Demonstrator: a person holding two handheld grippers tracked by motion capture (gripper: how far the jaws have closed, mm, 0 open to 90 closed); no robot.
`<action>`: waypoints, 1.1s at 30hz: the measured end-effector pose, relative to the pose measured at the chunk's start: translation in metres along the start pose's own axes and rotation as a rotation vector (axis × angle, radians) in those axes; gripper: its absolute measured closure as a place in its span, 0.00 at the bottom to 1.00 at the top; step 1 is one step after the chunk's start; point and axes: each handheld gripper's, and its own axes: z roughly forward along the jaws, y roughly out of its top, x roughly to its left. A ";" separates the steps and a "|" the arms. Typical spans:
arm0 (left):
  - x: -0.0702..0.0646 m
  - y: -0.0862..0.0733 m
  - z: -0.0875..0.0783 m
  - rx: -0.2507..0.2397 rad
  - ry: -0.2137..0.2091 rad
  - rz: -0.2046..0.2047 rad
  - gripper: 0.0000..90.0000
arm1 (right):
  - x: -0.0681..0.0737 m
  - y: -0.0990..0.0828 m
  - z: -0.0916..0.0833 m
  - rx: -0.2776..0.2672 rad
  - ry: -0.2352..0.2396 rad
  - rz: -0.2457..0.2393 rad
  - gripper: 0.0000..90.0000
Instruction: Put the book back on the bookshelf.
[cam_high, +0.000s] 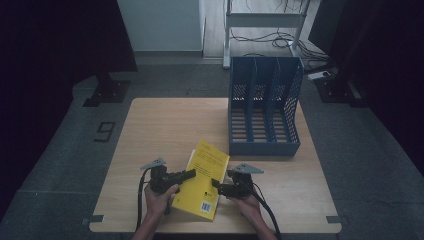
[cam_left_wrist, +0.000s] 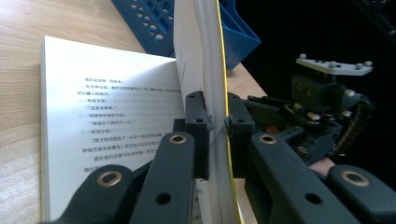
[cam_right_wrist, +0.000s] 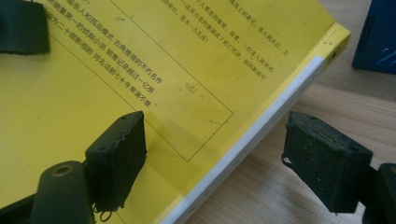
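On the table's near half, at six o'clock from the blue file rack (cam_high: 264, 107), the left gripper (cam_left_wrist: 215, 126) is clamped on the yellow book's (cam_high: 202, 177) cover and a sheaf of pages, lifting them, probably to open it. At the book's three o'clock edge, the right gripper (cam_right_wrist: 238, 154) gapes wide, straddling the spine and holding nothing, likely to steady it. Bare table (cam_high: 165, 125) lies open toward eleven o'clock.
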 end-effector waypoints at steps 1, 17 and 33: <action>0.000 0.000 0.000 -0.001 -0.004 -0.001 0.93 | 0.000 0.000 0.000 0.000 0.000 0.000 0.22; -0.003 0.002 -0.003 -0.013 -0.035 -0.006 0.93 | -0.005 0.001 0.004 -0.003 0.078 0.058 0.17; -0.005 0.002 -0.004 -0.012 -0.051 -0.003 0.93 | -0.008 0.000 0.009 0.015 0.157 0.117 0.14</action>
